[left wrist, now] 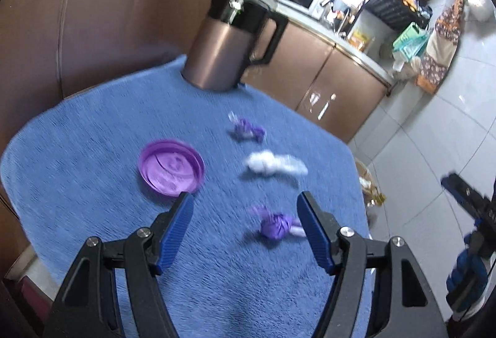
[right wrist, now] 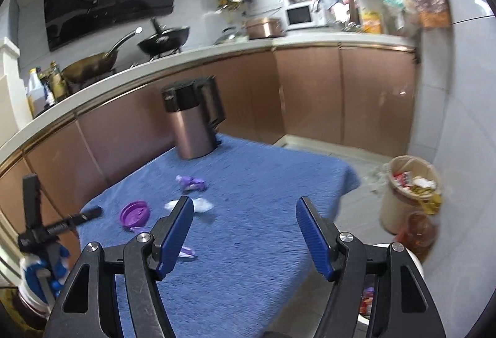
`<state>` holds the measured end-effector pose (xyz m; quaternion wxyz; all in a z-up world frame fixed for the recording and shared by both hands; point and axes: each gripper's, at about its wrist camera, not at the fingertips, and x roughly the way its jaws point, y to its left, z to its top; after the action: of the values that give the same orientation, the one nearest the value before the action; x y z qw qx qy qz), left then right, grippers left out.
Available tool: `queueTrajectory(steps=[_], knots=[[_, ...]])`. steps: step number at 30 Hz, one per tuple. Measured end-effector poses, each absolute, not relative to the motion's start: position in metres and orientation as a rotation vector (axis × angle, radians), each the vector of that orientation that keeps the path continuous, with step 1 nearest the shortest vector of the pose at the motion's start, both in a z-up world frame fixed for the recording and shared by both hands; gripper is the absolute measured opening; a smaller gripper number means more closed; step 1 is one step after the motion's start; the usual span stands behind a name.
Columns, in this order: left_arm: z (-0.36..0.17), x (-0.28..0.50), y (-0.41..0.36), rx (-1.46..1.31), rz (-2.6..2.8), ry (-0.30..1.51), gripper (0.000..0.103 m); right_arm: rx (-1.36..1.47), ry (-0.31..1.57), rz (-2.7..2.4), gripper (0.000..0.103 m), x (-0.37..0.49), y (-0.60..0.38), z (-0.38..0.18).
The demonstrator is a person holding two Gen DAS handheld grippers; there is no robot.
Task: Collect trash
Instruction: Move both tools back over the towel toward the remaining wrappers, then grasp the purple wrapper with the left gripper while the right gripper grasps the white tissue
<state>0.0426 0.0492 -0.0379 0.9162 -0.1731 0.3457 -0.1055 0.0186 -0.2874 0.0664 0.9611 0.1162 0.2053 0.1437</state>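
On the blue cloth-covered table (left wrist: 93, 152) lie a purple lid (left wrist: 171, 166), a crumpled purple wrapper (left wrist: 248, 130), a white tissue wad (left wrist: 274, 166) and a purple knotted wad (left wrist: 276, 226). My left gripper (left wrist: 245, 201) is open above the cloth, with the knotted wad just inside its right finger (left wrist: 314, 232). My right gripper (right wrist: 245, 204) is open and empty over the table (right wrist: 263, 183), right of the lid (right wrist: 135, 212), the wrapper (right wrist: 192, 183) and the tissue (right wrist: 201, 204). A purple scrap (right wrist: 187, 251) shows beside its left finger.
A copper kettle (left wrist: 226, 43) stands at the table's far edge. A beige trash bin (right wrist: 409, 192) full of wrappers stands on the floor right of the table. Brown kitchen cabinets (right wrist: 310, 90) run behind. The right gripper appears at the left wrist view's edge (left wrist: 465, 198).
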Motion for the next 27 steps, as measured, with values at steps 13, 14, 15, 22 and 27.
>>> queueTrajectory(steps=[13, 14, 15, 22, 27], knots=[[-0.061, 0.069, 0.035, -0.349, -0.282, 0.764, 0.068, 0.237, 0.508, 0.404, 0.066, 0.11, -0.251, 0.037], [-0.063, 0.072, 0.036, -0.365, -0.294, 0.77, 0.068, 0.231, 0.515, 0.408, 0.066, 0.116, -0.248, 0.035], [-0.066, 0.075, 0.037, -0.383, -0.308, 0.779, 0.068, 0.223, 0.525, 0.416, 0.066, 0.123, -0.243, 0.032], [-0.08, 0.09, 0.022, -0.391, -0.364, 0.831, 0.067, 0.208, 0.643, 0.527, 0.066, 0.184, -0.203, 0.0], [-0.089, 0.099, 0.013, -0.41, -0.388, 0.863, 0.062, 0.236, 0.731, 0.597, 0.066, 0.221, -0.178, -0.03]])
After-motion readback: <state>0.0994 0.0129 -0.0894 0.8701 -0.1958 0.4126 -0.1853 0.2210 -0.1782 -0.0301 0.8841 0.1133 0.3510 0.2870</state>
